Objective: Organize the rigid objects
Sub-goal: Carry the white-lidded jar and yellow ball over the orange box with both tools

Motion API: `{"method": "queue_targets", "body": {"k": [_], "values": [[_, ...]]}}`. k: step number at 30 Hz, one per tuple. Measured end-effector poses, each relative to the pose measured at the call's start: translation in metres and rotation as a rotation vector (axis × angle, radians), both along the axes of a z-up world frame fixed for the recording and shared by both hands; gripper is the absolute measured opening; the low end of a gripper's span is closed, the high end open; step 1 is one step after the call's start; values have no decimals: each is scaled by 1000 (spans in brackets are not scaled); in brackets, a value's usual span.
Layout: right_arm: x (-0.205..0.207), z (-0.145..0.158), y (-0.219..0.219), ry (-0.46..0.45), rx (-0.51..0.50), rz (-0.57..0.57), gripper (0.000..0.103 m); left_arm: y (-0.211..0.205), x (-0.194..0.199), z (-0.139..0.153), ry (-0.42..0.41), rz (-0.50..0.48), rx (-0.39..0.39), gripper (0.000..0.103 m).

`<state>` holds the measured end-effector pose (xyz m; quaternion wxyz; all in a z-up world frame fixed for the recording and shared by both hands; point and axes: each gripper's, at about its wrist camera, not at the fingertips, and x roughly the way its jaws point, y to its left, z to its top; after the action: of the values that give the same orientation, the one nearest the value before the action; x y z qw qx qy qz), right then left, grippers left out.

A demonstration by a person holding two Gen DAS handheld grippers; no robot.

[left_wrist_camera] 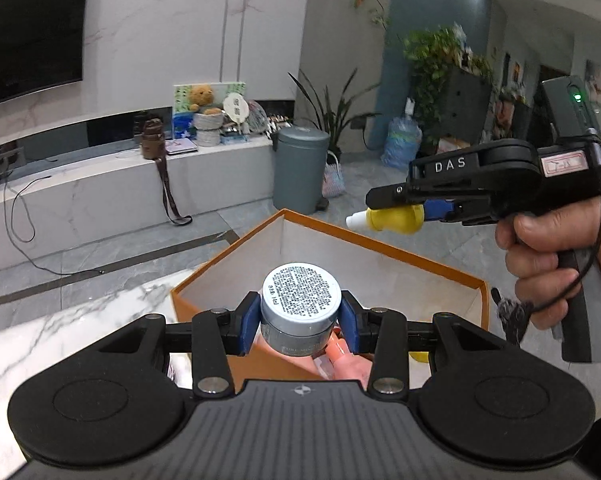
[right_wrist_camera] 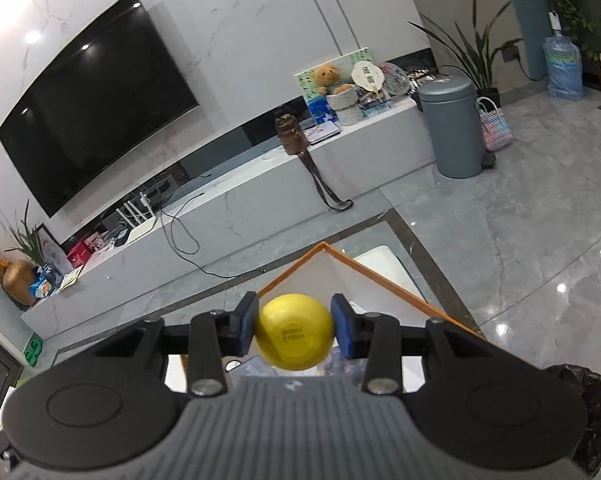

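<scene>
My left gripper [left_wrist_camera: 300, 322] is shut on a grey round jar [left_wrist_camera: 300, 308], printed base toward the camera, held above the near side of an open orange box [left_wrist_camera: 420, 264] with a white inside. My right gripper [left_wrist_camera: 396, 210] is shut on a small yellow bottle [left_wrist_camera: 396, 218] with a white tip, held in the air above the box's far right wall. In the right wrist view the right gripper [right_wrist_camera: 294, 330] clamps the yellow bottle [right_wrist_camera: 294, 332] by its round body, with the orange box's corner [right_wrist_camera: 324, 248] just beyond it.
The box stands on a white marble table [left_wrist_camera: 60, 332]. Pink items [left_wrist_camera: 348, 364] lie in the box under the jar. Beyond are a grey floor, a grey bin [left_wrist_camera: 298, 168], a low TV bench [left_wrist_camera: 100, 184] with a bear and clutter, and plants.
</scene>
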<state>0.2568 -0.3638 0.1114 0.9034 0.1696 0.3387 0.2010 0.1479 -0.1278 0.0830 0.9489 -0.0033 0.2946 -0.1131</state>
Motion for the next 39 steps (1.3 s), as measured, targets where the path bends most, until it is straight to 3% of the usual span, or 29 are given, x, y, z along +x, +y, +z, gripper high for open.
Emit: {"method": "queue_targets", "body": {"k": [9, 16, 22, 27, 39], "values": [[26, -13, -5, 55, -52, -20, 39, -47, 46, -21, 103, -72, 90, 47], [36, -28, -11, 116, -74, -28, 39, -62, 76, -53, 203, -55, 155, 47], [46, -42, -7, 159, -116, -22, 39, -69, 97, -63, 288, -40, 178, 47], [55, -54, -1, 194, -152, -13, 39, -80, 106, -67, 306, -38, 247, 47], [68, -74, 12, 219, -186, 64, 39, -90, 114, -85, 357, -33, 327, 47]]}}
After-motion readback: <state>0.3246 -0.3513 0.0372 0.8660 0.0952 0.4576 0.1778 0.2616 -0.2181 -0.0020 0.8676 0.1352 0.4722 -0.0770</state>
